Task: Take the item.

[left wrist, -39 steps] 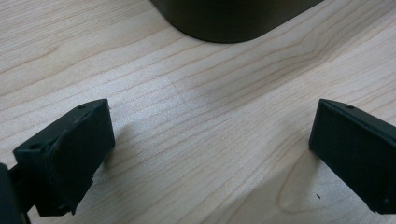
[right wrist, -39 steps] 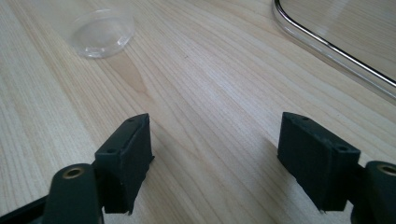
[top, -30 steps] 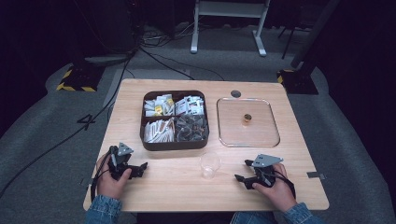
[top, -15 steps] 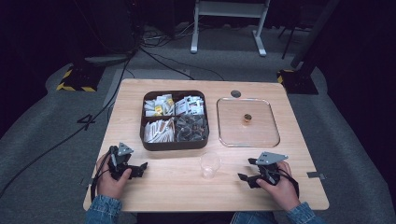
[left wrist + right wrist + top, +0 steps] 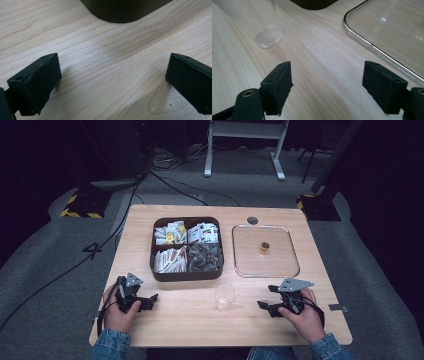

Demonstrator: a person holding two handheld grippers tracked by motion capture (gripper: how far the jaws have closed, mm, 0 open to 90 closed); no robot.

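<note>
- High view gives me the whole counter [image 5: 150, 330]: my left gripper [image 5: 136, 296] sits near the front left corner, my right gripper [image 5: 274, 301] near the front right, and a clear plastic cup [image 5: 225, 296] stands upright between them, nearer the right one.
- From that same view I see a dark compartment tray [image 5: 187, 275] full of packets behind the cup, and beside it a clear glass tray [image 5: 265, 251] with one small brown thing [image 5: 264, 246] in it.
- Left gripper view shows me what the overhead cannot: both black jaws spread wide over bare wood, nothing between them, and only a rounded corner of the dark tray [image 5: 125, 11] ahead.
- Right gripper view shows its jaws spread wide too, empty, with the cup's base [image 5: 268, 37] ahead and to the left, well apart from the pads.
- In that view the glass tray's metal-looking rim [image 5: 362, 41] runs along the right, close past the right jaw.
- Open wood lies between the right gripper and the cup; the front edge of the counter is just behind my hands.
- Left of the cup the wood is bare up to the left gripper.
</note>
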